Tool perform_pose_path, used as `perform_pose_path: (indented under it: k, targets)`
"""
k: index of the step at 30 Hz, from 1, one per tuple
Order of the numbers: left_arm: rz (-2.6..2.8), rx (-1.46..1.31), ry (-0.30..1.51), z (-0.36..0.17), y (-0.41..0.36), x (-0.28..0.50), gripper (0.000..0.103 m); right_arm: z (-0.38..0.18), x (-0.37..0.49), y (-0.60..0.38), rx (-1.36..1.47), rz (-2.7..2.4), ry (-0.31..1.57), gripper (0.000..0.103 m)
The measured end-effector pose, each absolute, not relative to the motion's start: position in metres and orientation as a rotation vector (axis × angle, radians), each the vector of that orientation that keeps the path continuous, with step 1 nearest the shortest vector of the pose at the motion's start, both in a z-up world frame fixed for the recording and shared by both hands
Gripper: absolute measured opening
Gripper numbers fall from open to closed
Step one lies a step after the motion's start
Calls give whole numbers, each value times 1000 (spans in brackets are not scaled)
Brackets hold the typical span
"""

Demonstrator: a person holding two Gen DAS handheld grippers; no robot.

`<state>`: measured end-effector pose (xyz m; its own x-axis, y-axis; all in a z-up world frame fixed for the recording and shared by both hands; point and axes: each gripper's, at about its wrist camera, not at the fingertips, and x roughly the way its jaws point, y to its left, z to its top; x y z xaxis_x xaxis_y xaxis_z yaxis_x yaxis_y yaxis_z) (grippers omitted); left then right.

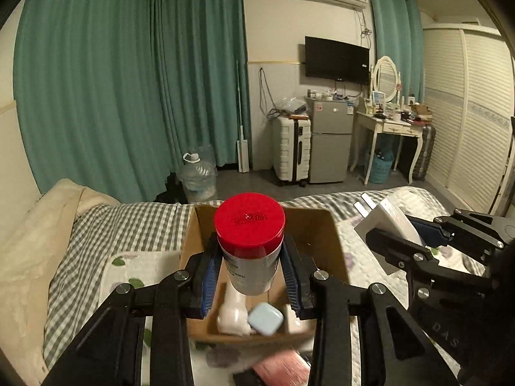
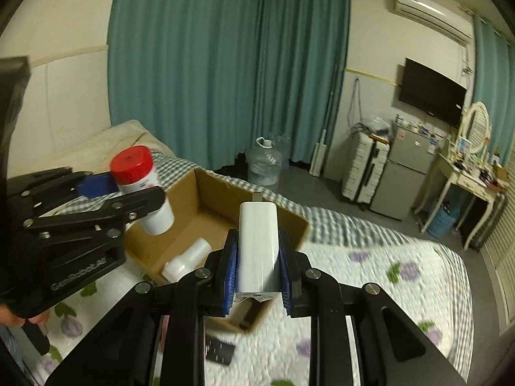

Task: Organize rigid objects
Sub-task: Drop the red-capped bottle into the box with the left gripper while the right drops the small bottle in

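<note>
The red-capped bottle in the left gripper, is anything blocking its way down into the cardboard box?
Nothing visible blocks the red-capped bottle: the cardboard box is open-topped, and the white bottle and blue case lie low at its near end.

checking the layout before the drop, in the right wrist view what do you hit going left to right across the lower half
left gripper shut on the red-capped bottle → white bottle lying in the cardboard box → right gripper shut on the white charger → floral quilt

Black angular left gripper [image 1: 250, 270], right gripper [image 2: 257, 276], blue fingers [image 1: 207, 276], silver screws, white lettering
</note>
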<state>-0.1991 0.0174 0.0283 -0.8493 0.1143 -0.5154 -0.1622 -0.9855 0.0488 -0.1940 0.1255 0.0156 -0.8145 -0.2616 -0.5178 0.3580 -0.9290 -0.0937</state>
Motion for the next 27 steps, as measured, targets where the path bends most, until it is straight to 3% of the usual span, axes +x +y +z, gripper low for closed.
perform_pose_path:
  k: [20, 22, 24, 27]
  targets:
    - [2781, -1010, 231, -77, 31, -287, 37, -44, -288, 128, 858, -2678, 112, 22]
    - [2760, -1027, 230, -80, 34, -288, 41, -46, -286, 130, 866, -2677, 116, 22]
    - [2799, -1007, 262, -79, 35, -285, 62, -47, -284, 131, 877, -2677, 115, 22]
    - [2812, -965, 302, -72, 35, -277, 63, -48, -284, 132, 892, -2677, 119, 22]
